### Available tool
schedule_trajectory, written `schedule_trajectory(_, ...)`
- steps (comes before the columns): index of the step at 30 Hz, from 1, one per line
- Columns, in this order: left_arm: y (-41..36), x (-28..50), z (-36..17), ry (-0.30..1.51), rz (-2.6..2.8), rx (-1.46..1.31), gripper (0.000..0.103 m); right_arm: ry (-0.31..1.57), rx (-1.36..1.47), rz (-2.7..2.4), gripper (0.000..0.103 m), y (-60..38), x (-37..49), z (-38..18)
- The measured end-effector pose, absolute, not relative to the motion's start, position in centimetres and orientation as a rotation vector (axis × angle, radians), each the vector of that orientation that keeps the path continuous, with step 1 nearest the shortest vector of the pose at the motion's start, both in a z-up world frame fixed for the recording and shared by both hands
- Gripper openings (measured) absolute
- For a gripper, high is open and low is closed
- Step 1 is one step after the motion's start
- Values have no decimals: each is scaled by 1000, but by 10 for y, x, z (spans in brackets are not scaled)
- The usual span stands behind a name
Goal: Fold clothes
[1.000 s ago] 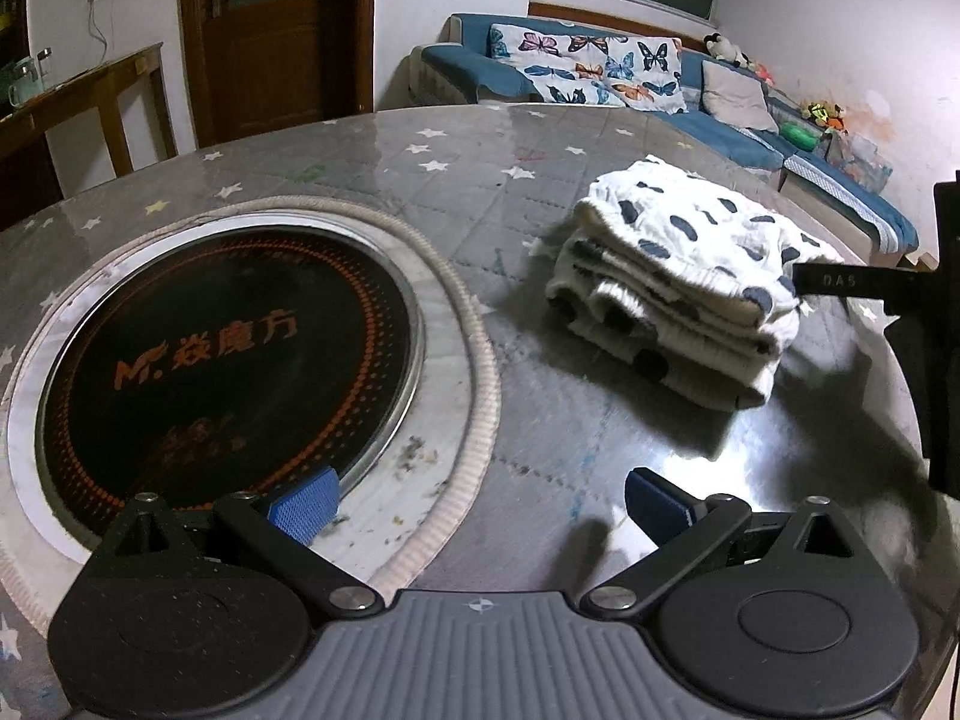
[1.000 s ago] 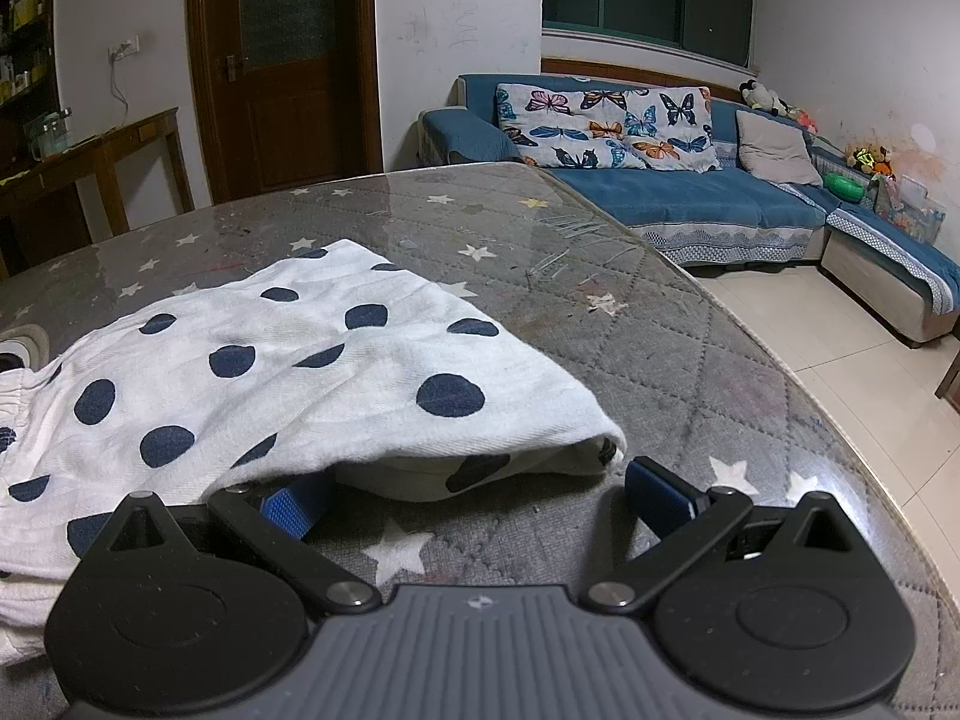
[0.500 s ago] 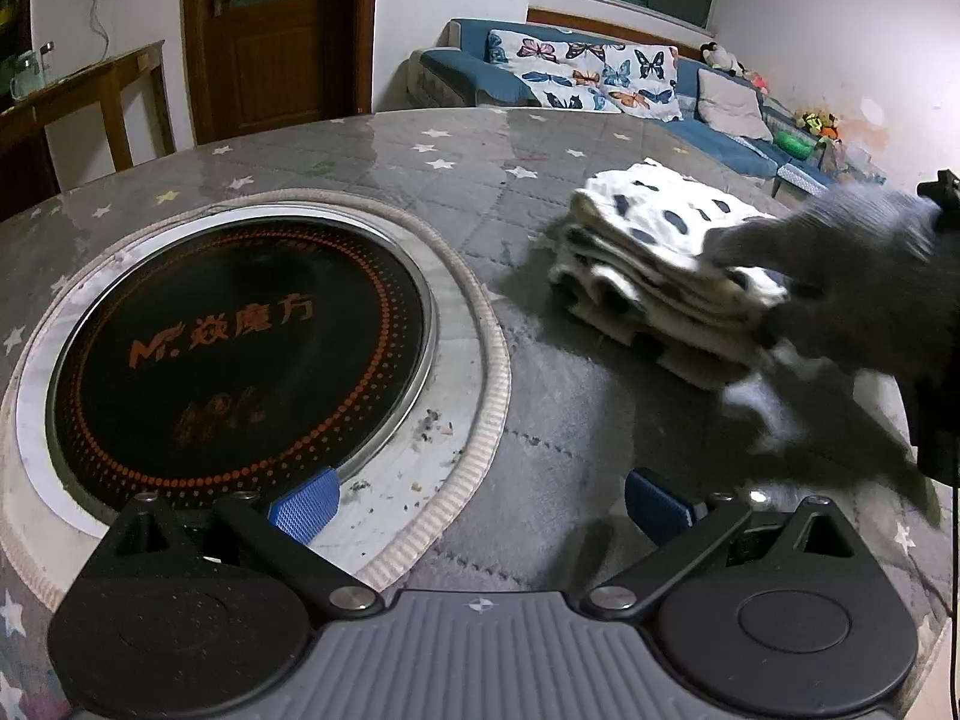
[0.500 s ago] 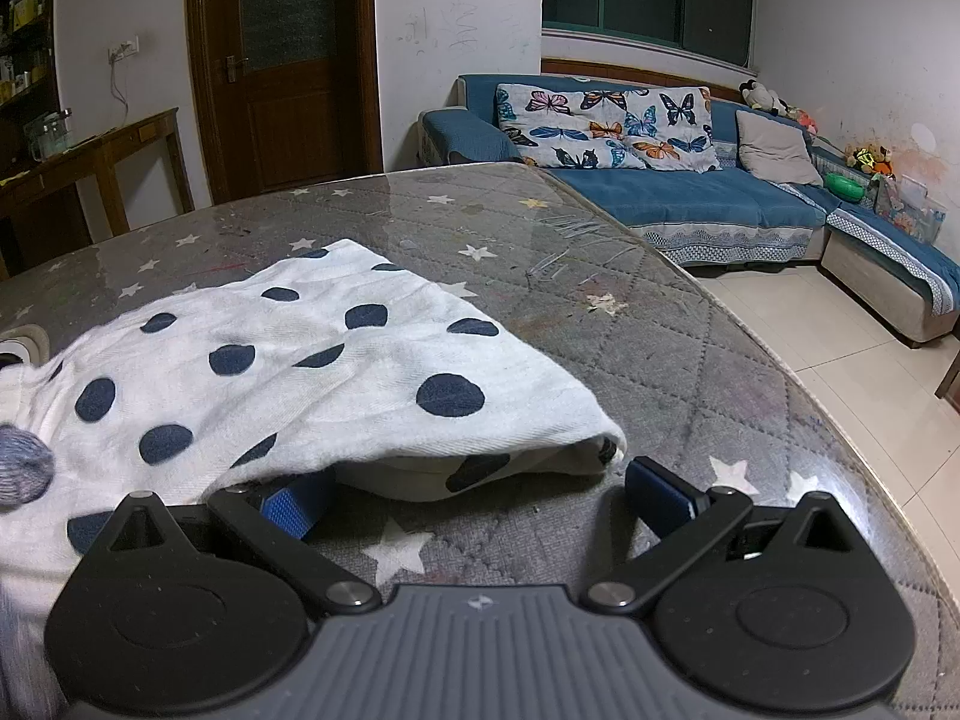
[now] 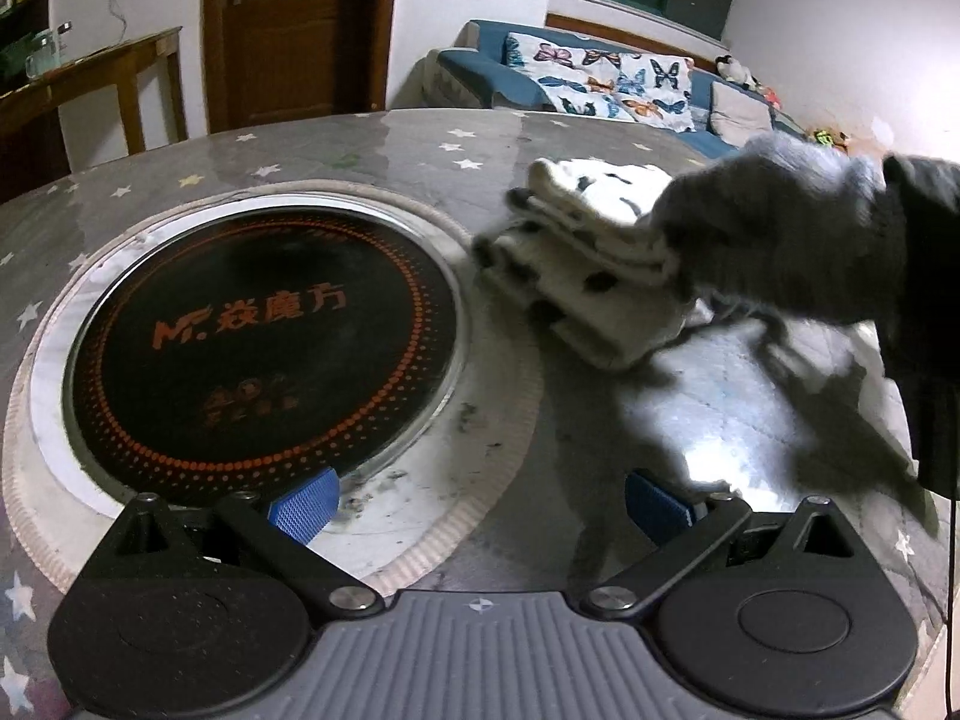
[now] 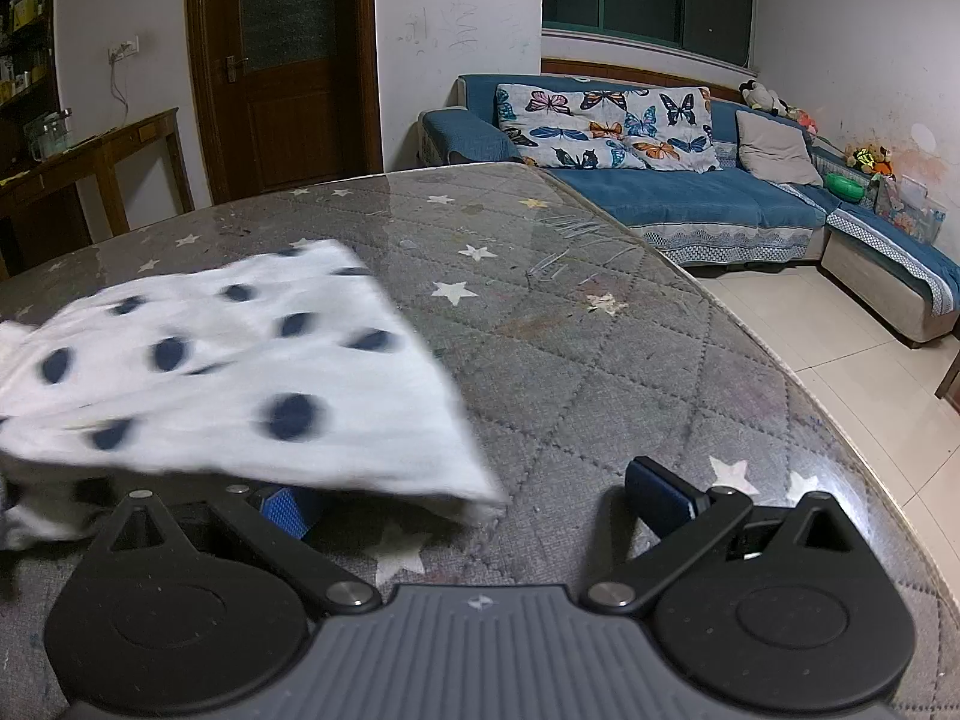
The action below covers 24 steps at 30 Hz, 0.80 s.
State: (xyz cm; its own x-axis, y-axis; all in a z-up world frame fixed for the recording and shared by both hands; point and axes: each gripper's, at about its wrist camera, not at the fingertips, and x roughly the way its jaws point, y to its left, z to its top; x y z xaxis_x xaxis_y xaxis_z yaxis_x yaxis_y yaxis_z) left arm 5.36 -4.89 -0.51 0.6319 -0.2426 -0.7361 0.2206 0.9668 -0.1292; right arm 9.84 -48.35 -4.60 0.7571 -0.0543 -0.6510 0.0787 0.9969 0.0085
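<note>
Fingers [image 5: 303,507] of the left gripper [image 5: 480,507] are held wide apart with nothing between them, low over the table [image 5: 372,144] beside the round cooktop [image 5: 264,348]; those of the right gripper [image 6: 480,501] are spread as well, and nothing is clamped, though the left blue pad [image 6: 288,510] is partly hidden under the cloth's hem. The folded dotted garment [image 5: 576,264] is seen on the table right of the cooktop, gripped at its near end by a gloved hand [image 5: 774,234] (blurred, so the exact hold cannot be made out). The stack may be dragged apart if only the top layers are pinched, and the folds would be lost. If it is slid leftward, it may be pushed onto the cooktop rim, where crumbs are visible. The hem could also be snagged by the right gripper's pad.
</note>
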Motion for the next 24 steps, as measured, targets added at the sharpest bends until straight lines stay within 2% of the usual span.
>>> schedule_trajectory(24,-38,54,-8,848,-230,-36,103,708,36,-72,103,-483,99,-46)
